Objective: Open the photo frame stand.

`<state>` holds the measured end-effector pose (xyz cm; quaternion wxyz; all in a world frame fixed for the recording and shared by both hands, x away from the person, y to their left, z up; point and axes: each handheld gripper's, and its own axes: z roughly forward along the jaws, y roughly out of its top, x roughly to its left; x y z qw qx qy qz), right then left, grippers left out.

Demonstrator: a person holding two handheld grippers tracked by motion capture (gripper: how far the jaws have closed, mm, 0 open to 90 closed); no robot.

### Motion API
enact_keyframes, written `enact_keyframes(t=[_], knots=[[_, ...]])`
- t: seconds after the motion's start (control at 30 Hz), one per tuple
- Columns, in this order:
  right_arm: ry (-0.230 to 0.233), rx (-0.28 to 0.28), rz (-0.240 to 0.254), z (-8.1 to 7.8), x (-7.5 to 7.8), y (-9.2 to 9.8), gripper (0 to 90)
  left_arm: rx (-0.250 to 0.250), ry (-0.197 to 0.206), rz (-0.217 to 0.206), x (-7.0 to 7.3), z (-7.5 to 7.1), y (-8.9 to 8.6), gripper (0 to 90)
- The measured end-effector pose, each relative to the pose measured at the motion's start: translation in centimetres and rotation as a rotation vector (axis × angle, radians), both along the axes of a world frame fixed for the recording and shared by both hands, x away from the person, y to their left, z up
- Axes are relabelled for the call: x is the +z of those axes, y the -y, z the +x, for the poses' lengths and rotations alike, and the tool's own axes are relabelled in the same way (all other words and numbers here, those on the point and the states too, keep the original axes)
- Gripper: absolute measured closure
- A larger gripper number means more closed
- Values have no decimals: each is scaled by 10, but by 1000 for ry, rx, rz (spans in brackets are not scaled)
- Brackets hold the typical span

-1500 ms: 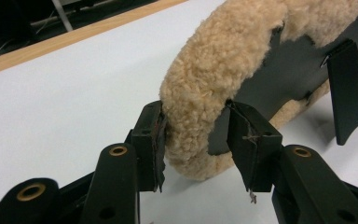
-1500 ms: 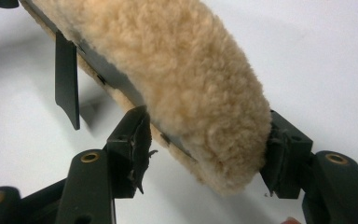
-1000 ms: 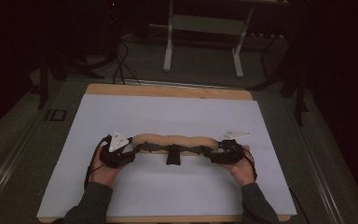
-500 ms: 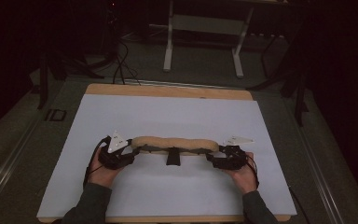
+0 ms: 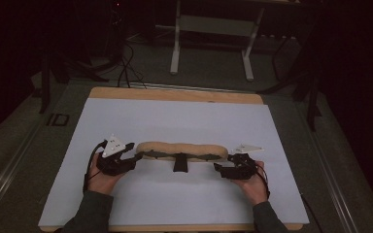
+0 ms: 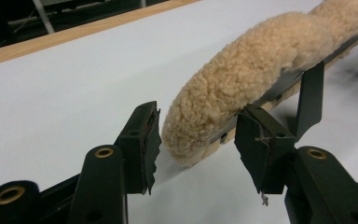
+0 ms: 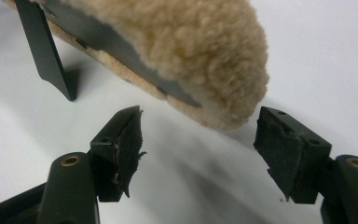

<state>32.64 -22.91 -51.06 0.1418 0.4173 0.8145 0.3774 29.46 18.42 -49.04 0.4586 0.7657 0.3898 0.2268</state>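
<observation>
- Your left gripper and right gripper had both just been opening, jaws spread, gripping nothing.
- Each stood just off one end of the sheepskin strap pad.
- The pad lay released on the white sheet; placing looked done, only backing off remained.
- Its long axis ran left to right across the table, black strap hanging toward you.

Looks like a lab or test setup to me: dark room, worktop covered with a plain white sheet, cables across the floor, a metal stand beyond its far edge.
</observation>
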Motion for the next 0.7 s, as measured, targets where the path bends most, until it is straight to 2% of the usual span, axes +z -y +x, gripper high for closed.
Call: enact_keyframes(t=[0.13,0.17,0.33,0.6,0.7], knots=[[-10,-4,12,-1,1,0,322,-6,7,-9,2,-1,-1,494],[-13,-6,21,-3,2,1,328,-9,19,-36,6,-1,-3,494],[-30,0,21,-3,2,1,359,-9,31,-123,12,-2,-10,497],[-64,26,16,-3,1,0,403,8,36,-133,15,2,-13,531],[-56,27,8,-4,3,1,447,17,31,-133,14,4,-15,539]])
